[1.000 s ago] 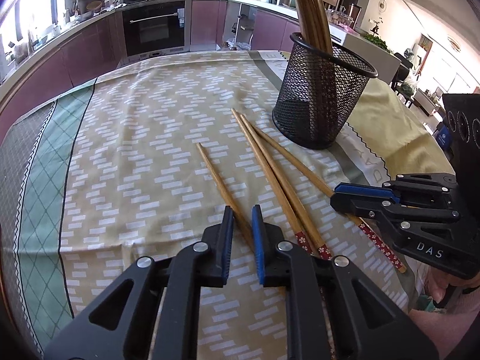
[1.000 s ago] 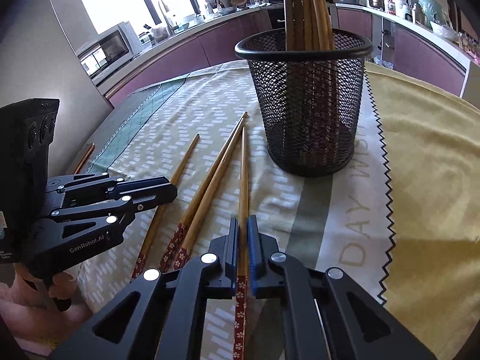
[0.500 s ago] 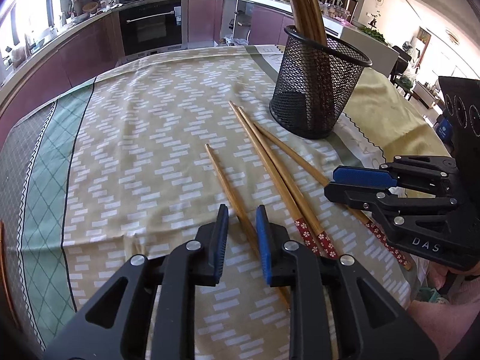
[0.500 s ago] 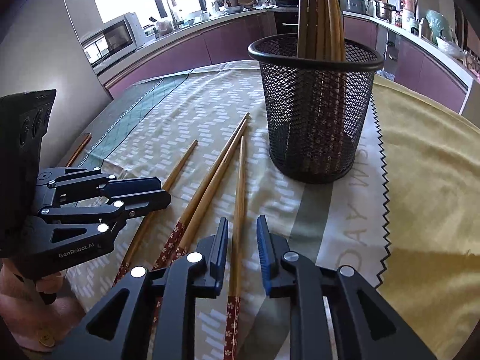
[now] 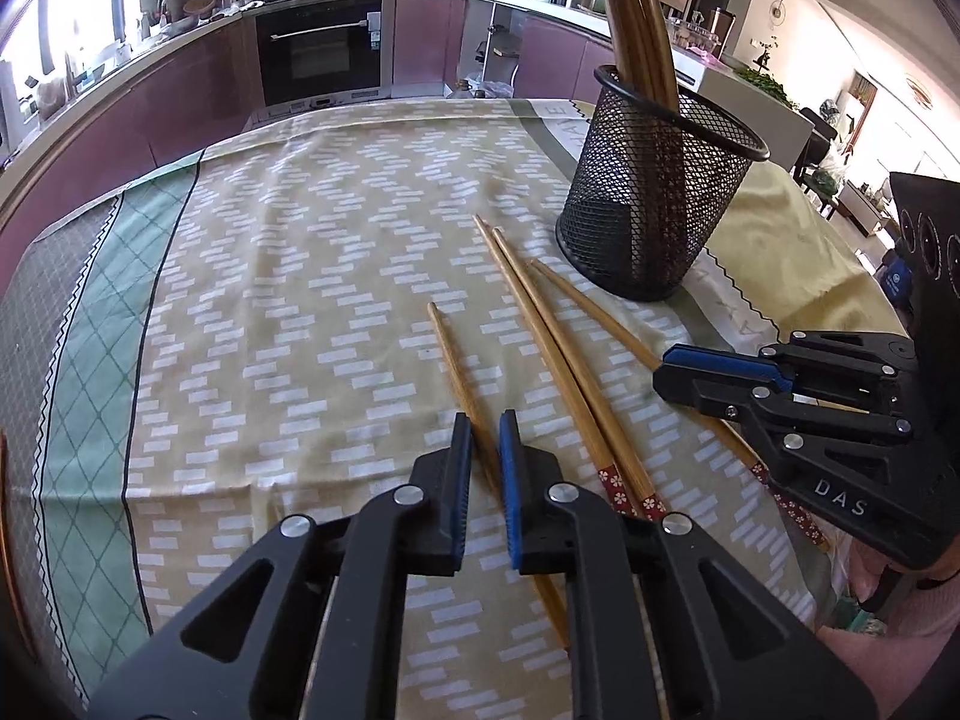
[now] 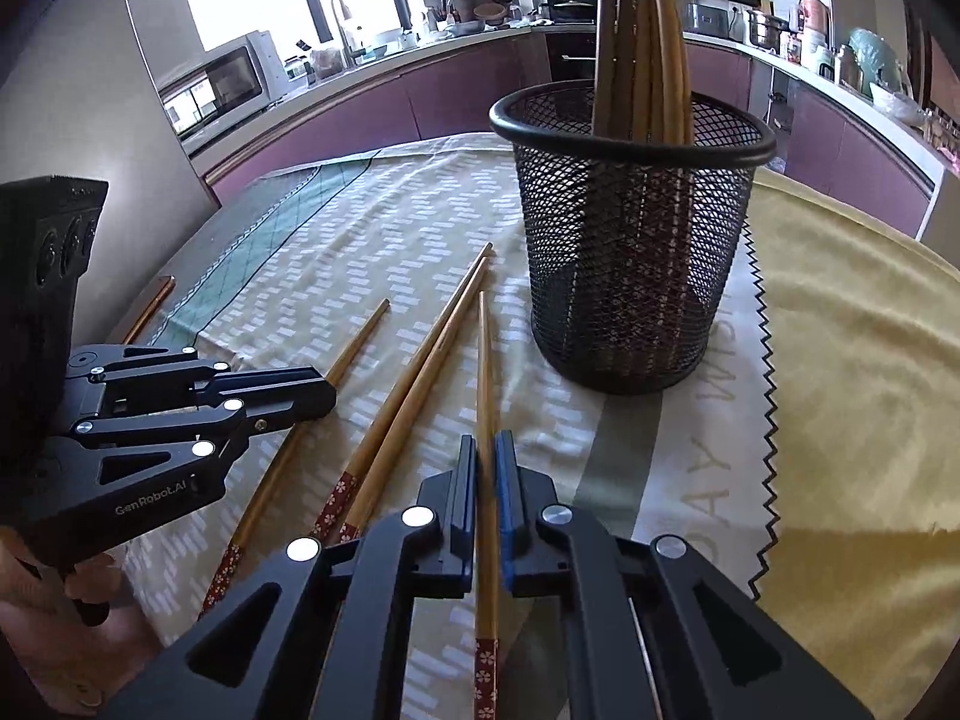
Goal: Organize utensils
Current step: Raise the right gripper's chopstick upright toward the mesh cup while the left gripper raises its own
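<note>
A black mesh holder (image 5: pixel 654 204) with several chopsticks upright in it stands on the patterned tablecloth; it also shows in the right wrist view (image 6: pixel 630 264). Several loose chopsticks lie in front of it. My left gripper (image 5: pixel 485 450) straddles the leftmost chopstick (image 5: pixel 459 372), jaws narrowly apart, not clearly gripping. My right gripper (image 6: pixel 486 468) is shut on the rightmost chopstick (image 6: pixel 485 360), which lies low over the cloth. A pair of chopsticks (image 5: pixel 558 360) lies between the two grippers, also in the right wrist view (image 6: pixel 420 372).
The table's near edge runs just behind both grippers. A yellow cloth (image 6: pixel 852 360) covers the table right of the holder. Kitchen counters and an oven (image 5: pixel 324 54) stand beyond the far edge. Each gripper shows in the other's view (image 5: pixel 780 396) (image 6: pixel 180 414).
My right gripper opened half a second ago and has shut again on the rightmost chopstick. My left gripper's jaws narrowed around the leftmost chopstick and moved slightly forward.
</note>
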